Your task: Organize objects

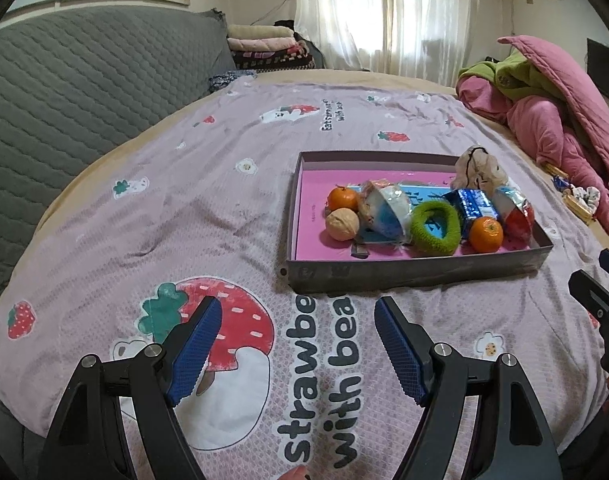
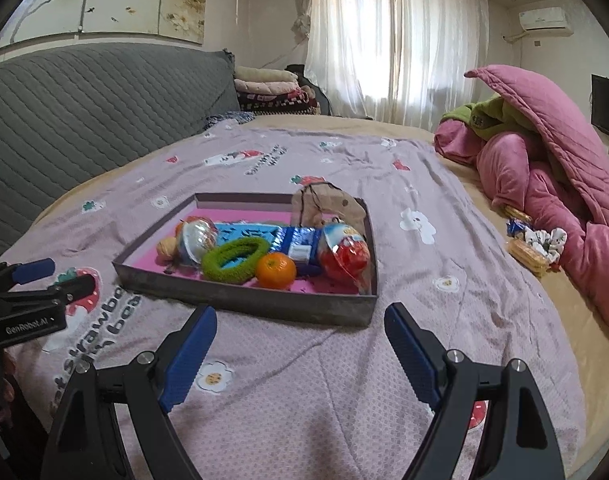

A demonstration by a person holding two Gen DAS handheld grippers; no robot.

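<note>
Bed with lilac strawberry-print sheet (image 1: 224, 216), grey quilted headboard (image 1: 84, 92) at left. Left gripper (image 1: 298, 316): jaws spread wide, nothing between them, hanging over the bare sheet short of the tray. Tray (image 1: 416, 272): shallow, grey-walled, pink-floored, lying on the sheet right of centre in the left view, ahead of both grippers. Tray contents, left to right: tangerine (image 1: 341, 199) at the back with a walnut (image 1: 342, 224) just in front of it; clear half-dome capsule (image 1: 386, 210) touching the walnut; green knitted ring (image 1: 435, 227) lying flat; blue foil packet (image 1: 470, 204); second tangerine (image 1: 486, 234) at the front, just beside the ring; red-and-white egg toy (image 1: 514, 212) at the right wall; beige plush (image 1: 478, 170) propped in the far right corner, leaning over the rim. Right gripper (image 2: 300, 324): jaws likewise spread wide and empty, over the sheet just short of the tray's near wall. Off the tray, well to the right: biscuits, a wrapper and a white scrunchie (image 2: 544, 240) lying beside a heap of pink bedding (image 2: 544, 168).
</note>
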